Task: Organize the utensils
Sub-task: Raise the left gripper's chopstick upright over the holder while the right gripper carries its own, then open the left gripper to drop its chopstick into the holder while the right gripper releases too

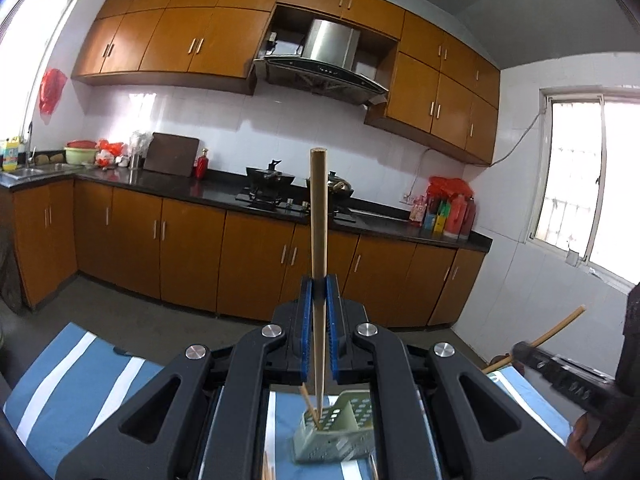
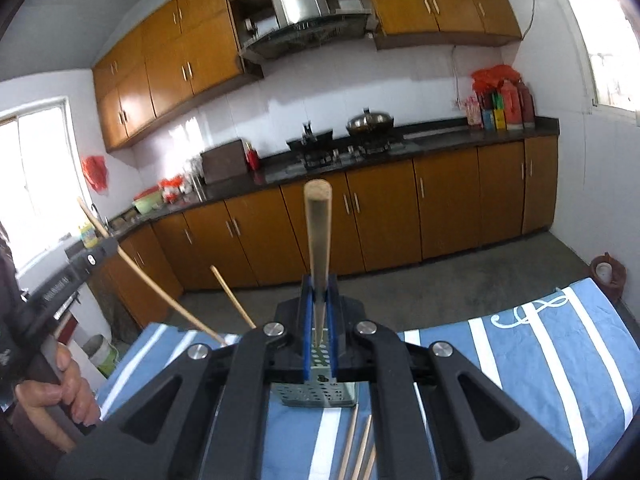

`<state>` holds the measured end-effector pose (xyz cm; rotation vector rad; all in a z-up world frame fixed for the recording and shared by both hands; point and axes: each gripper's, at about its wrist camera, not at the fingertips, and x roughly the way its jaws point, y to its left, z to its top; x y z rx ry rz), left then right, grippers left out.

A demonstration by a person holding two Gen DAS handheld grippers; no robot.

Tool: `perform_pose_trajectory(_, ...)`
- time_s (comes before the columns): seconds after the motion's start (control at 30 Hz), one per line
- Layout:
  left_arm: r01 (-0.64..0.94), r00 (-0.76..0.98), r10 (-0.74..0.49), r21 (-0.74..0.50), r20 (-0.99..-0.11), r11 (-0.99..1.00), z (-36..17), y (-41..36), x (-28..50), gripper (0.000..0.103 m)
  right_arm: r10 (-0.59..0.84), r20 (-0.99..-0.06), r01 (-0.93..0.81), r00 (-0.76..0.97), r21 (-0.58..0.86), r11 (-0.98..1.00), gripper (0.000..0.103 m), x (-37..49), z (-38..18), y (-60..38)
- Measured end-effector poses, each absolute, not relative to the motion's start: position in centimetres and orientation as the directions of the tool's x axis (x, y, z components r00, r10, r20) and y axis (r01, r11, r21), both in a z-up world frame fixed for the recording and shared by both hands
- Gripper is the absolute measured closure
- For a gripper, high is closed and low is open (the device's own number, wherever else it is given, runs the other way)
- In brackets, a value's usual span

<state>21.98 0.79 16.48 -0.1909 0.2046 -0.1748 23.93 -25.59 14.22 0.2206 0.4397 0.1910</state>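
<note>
My left gripper is shut on a wooden chopstick that stands upright, its lower tip inside a pale green perforated holder on the blue striped cloth. A second chopstick leans in that holder. My right gripper is shut on another upright chopstick, its tip over the same holder. The left gripper with its chopstick shows at the left of the right wrist view. Loose chopsticks lie on the cloth in front of the holder.
The blue and white striped cloth covers the table. Beyond it is a grey floor and brown kitchen cabinets with a stove and pots. A brown pot stands past the table's right corner.
</note>
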Motion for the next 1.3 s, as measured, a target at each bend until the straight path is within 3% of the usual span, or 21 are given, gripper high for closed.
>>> perform_pose_trajectory(0.37,0.154,0.943,-0.206,-0.208,-0.260,0.966,12.2,-1.4,25.1,0.096,0.249,-0.490,-0.134,0.835,0.259,0.957,0.095,27.6,11.0,-24.1)
perform_pose_trajectory(0.8,0.138,0.906,-0.209,-0.211,-0.369,0.968,8.9,-1.3,27.0,0.095,0.258,-0.531,-0.131,0.807,0.265,0.955,0.095,28.8,9.1,-23.7)
perform_pose_trajectory(0.93,0.133,0.900,-0.209,-0.217,-0.382,0.967,8.7,-1.1,27.1,0.095,0.246,-0.535,-0.115,0.808,0.266,0.957,0.089,28.9,8.7,-23.9)
perform_pose_trajectory(1.0,0.132,0.902,-0.206,-0.212,-0.380,0.968,8.9,-1.0,26.9,0.087,0.254,-0.530,-0.116,0.809,0.280,0.953,0.087,28.7,8.8,-24.1)
perform_pose_trajectory(1.03,0.129,0.904,-0.202,-0.209,-0.377,0.969,9.0,-1.0,26.8,0.074,0.252,-0.528,-0.114,0.811,0.279,0.953,0.085,28.6,8.9,-24.1)
perform_pose_trajectory(1.1,0.122,0.912,-0.191,-0.206,-0.362,0.971,9.4,-1.0,26.4,0.061,0.238,-0.522,-0.107,0.819,0.269,0.957,0.077,28.3,9.0,-24.3)
perform_pose_trajectory(1.3,0.116,0.922,-0.180,-0.201,-0.343,0.973,10.2,-0.8,25.6,0.061,0.219,-0.487,-0.100,0.846,0.259,0.961,0.074,26.8,10.2,-24.8)
